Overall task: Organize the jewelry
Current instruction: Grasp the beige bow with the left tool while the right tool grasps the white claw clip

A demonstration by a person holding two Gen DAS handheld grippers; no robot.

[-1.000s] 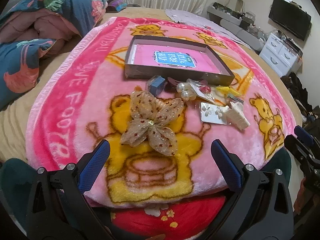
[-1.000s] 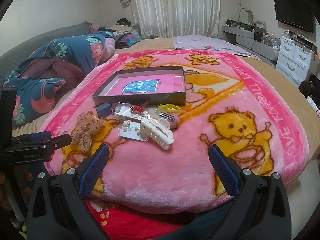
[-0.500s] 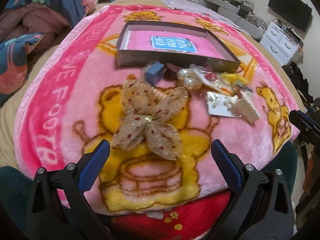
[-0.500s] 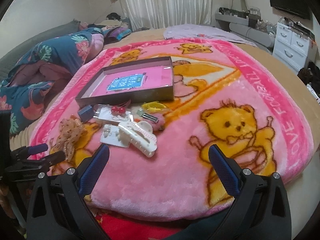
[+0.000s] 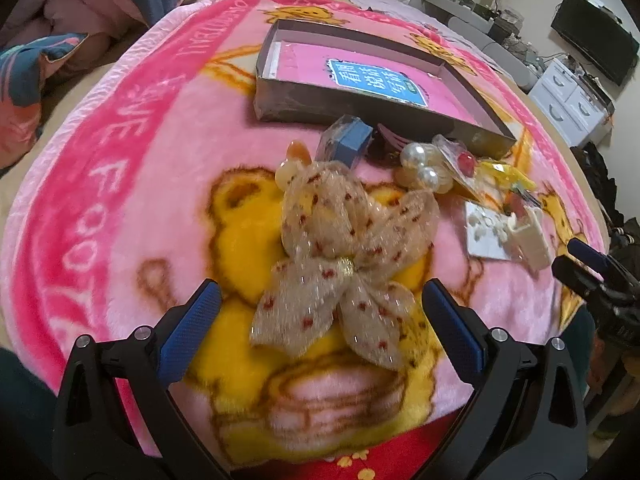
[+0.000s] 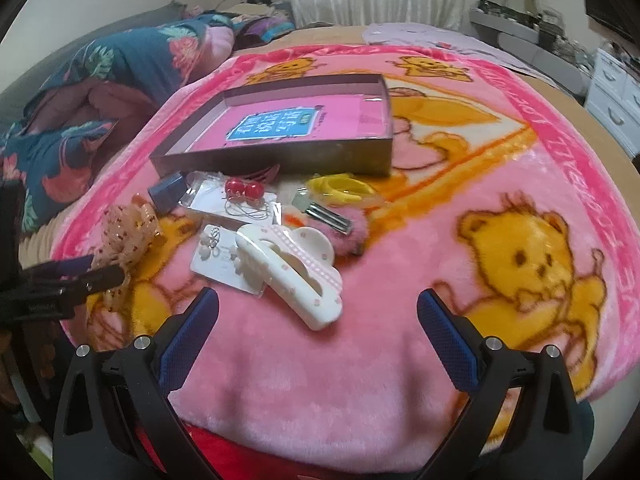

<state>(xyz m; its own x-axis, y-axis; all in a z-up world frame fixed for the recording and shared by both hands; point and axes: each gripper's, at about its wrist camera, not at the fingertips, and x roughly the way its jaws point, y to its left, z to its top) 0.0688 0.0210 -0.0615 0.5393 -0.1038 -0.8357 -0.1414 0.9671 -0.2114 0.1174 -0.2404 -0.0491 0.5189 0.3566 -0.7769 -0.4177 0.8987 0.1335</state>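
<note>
A beige mesh bow with red dots [image 5: 340, 256] lies on the pink bear blanket, its lower loops between the open fingers of my left gripper [image 5: 320, 320]. It also shows in the right wrist view [image 6: 126, 232]. A white hair claw [image 6: 288, 272] lies just ahead of my open, empty right gripper [image 6: 318, 324], partly on an earring card [image 6: 216, 256]. The open shallow box [image 5: 360, 108] with a pink floor stands behind the pile; it also shows in the right wrist view [image 6: 280, 156]. Red bead earrings [image 6: 242, 190], pearls [image 5: 420, 164] and a small blue box [image 5: 346, 140] lie in front of it.
A yellow packet [image 6: 340, 186], a metal clip on a pink fluffy piece [image 6: 332, 220] lie by the box. A folded quilt [image 6: 100, 92] sits left on the bed. White drawers [image 5: 572, 96] and a TV [image 5: 592, 48] stand at the right.
Both grippers have moved forward and lower toward the blanket. The bow now lies between my left fingers and the white claw sits close before my right gripper.
</note>
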